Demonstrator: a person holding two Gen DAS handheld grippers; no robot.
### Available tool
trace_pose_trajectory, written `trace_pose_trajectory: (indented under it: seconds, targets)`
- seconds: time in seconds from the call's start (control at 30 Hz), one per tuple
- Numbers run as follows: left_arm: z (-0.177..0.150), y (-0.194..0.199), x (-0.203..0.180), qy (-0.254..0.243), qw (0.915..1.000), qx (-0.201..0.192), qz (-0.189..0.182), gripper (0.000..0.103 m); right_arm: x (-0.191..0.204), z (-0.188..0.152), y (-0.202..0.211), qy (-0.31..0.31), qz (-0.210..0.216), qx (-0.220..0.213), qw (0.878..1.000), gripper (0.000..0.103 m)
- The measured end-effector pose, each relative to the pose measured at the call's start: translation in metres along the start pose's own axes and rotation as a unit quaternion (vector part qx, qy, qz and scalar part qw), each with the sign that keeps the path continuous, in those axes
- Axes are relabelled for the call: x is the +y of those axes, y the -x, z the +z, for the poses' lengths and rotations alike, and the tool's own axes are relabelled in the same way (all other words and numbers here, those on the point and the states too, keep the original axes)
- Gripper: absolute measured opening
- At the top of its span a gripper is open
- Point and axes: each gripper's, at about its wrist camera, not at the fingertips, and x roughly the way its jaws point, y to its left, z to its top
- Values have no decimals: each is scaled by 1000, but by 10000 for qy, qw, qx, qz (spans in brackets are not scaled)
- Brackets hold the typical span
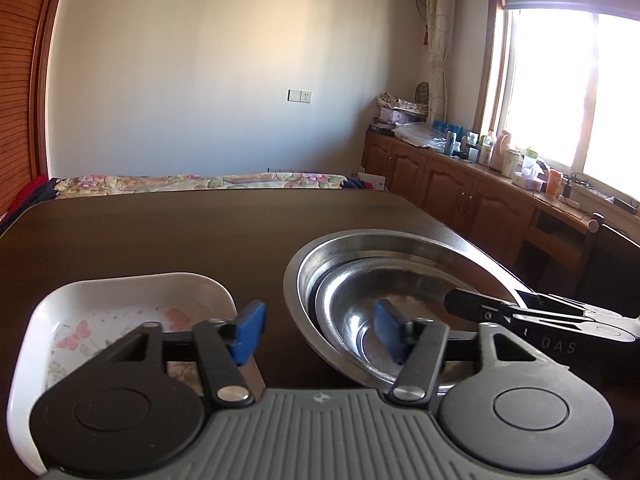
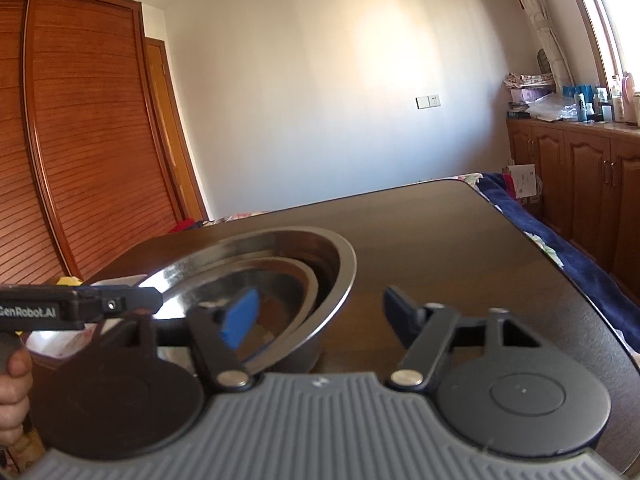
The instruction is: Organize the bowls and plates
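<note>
Room: bedroom; pale wall (image 1: pixel 208 80), wood wardrobe (image 2: pixel 80 128), low wood cabinets (image 1: pixel 436 176) w/ bottles under bright window (image 1: pixel 568 80), floral bedding (image 1: pixel 200 182) beyond table's far edge.
Surface: dark brown table (image 1: pixel 160 236), glossy, rounded corners.
Steel bowls: lg steel bowl (image 1: pixel 400 248) on table toward its right edge, w/ smaller steel bowl (image 1: pixel 392 292) nested inside; both upright, empty as far as visible. Same pair in right wrist view (image 2: pixel 280 276).
White dish: white rectangular dish (image 1: pixel 132 300), pink butterfly/flower print, on table near its front edge, just left of steel bowls, apart from them. Partly hidden by gripper body.
Left gripper: left gripper (image 1: pixel 318 330) jaws spread wide, holding nothing; blue pads, one over dish's right rim, other over bowls' left side. Contact w/ either: cannot tell.
Right gripper: right gripper (image 2: pixel 320 316) jaws apart, nothing between; left pad over bowls' near rim, right pad over bare table. Its tip shows in left view at bowls' right side (image 1: pixel 532 312).
Hand: person's hand (image 2: pixel 14 396) at left frame edge of right wrist view, on left gripper's handle.
</note>
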Motion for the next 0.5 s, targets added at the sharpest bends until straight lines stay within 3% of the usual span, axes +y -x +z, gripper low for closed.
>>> trace_pose_trajectory:
  seconds: [0.33, 0.5]
  targets:
    - [0, -10, 0, 62, 9999, 118, 15, 38, 2, 3, -5, 112, 25, -19, 9999, 43]
    - [1, -13, -3, 16, 9999, 111, 84, 36, 2, 4, -6, 133, 21, -22, 9999, 35]
